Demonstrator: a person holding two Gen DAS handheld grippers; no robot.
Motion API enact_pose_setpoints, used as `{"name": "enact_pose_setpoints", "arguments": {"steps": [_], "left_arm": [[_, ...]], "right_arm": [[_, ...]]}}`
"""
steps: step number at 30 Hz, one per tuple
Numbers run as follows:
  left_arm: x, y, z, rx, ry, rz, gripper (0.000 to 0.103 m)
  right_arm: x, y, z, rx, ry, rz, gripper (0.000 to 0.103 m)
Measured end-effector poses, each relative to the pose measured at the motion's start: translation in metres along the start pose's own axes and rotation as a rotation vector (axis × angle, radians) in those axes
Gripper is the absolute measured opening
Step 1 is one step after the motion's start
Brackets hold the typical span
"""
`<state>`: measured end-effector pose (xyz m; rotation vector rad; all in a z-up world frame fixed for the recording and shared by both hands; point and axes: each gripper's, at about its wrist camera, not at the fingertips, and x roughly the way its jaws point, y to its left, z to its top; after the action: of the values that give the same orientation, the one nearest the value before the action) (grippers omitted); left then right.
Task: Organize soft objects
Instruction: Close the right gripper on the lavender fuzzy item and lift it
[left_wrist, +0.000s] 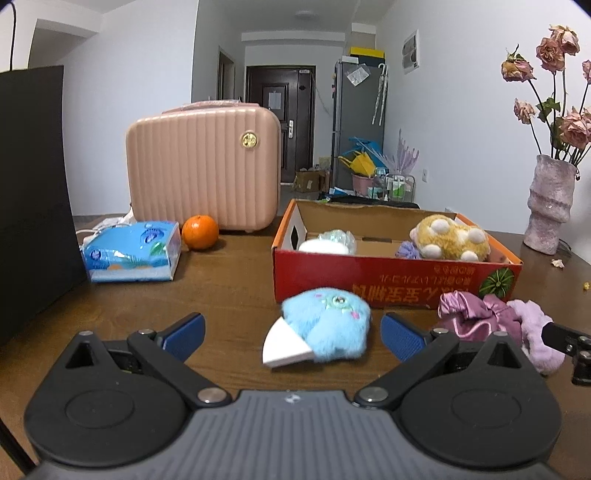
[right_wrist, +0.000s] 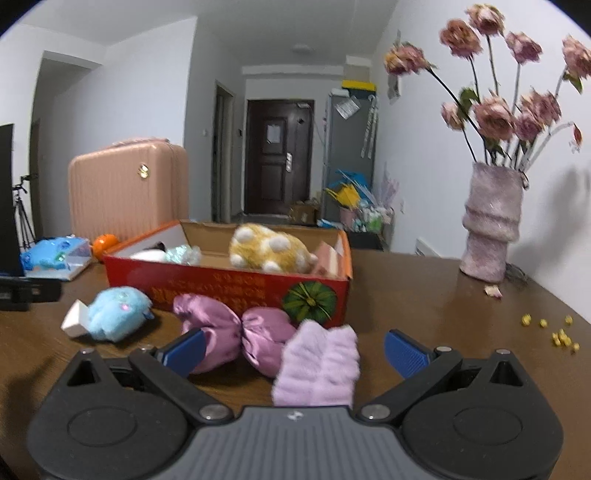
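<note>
A fluffy blue plush with a white tag (left_wrist: 325, 328) (right_wrist: 118, 312) lies on the brown table in front of the red cardboard box (left_wrist: 399, 282) (right_wrist: 229, 291). My left gripper (left_wrist: 293, 338) is open, its blue pads on either side of the plush without touching it. A satin purple pouch (left_wrist: 476, 317) (right_wrist: 236, 339) and a lilac fuzzy scrunchie (left_wrist: 535, 332) (right_wrist: 317, 365) lie beside it. The scrunchie sits between the fingers of my open right gripper (right_wrist: 295, 350). Inside the box rest a yellow spotted plush (left_wrist: 450, 238) (right_wrist: 269, 249) and a white and clear soft item (left_wrist: 328, 242) (right_wrist: 173, 254).
A pink ribbed case (left_wrist: 203, 166) (right_wrist: 125, 188), an orange (left_wrist: 200, 232) and a blue tissue pack (left_wrist: 133, 251) (right_wrist: 55, 256) stand at the back left. A black panel (left_wrist: 33, 192) fills the left edge. A vase of dried roses (left_wrist: 550, 203) (right_wrist: 491, 221) stands at the right, with yellow crumbs (right_wrist: 554, 332).
</note>
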<state>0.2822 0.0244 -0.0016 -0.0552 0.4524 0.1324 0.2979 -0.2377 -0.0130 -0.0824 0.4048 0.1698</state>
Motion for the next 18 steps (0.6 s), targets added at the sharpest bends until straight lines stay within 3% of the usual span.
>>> {"name": "enact_pose_setpoints", "arguments": {"steps": [7,14,17,18], "left_arm": [[0.006,0.002,-0.002,-0.007,0.032,-0.005,0.103],[0.008,0.003,-0.003,-0.013,0.038,0.006,0.103],[0.010,0.002,-0.003,-0.010,0.043,0.007,0.103],[0.010,0.002,-0.003,-0.009,0.044,0.007,0.103]], "right_arm": [[0.034,-0.012,-0.005,0.022,0.123,-0.031,0.099],[0.066,-0.018,-0.011,0.046,0.257,0.008,0.072],[0.067,-0.020,-0.012,0.063,0.266,0.020,0.053],[0.067,-0.020,-0.012,0.066,0.269,0.020,0.052]]}}
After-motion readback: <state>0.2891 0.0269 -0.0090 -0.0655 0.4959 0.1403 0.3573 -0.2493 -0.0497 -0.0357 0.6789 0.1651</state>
